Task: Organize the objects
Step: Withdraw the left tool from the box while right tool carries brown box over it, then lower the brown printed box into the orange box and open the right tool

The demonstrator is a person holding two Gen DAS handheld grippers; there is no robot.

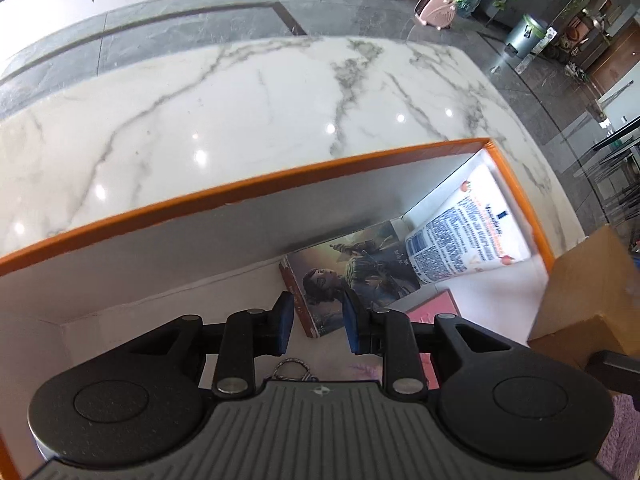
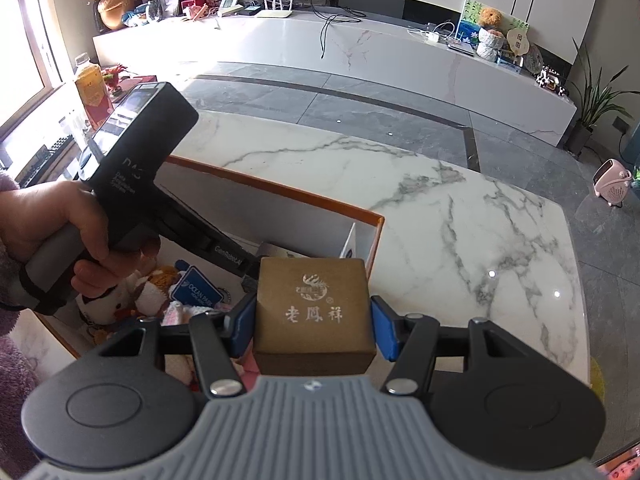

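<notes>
An orange-rimmed white box stands on the marble table. Inside it lies an illustrated card box, beside a white tube with blue print and a pink item. My left gripper reaches down into the box. Its blue pads close narrowly on the near corner of the card box. My right gripper is shut on a brown cube box with gold characters, held above the orange box's right end.
A hand holds the left tool's black housing over the box. A plush toy and a blue tag lie in the box's near end. Bare marble stretches right and beyond. Grey floor and a pink heater lie past the table.
</notes>
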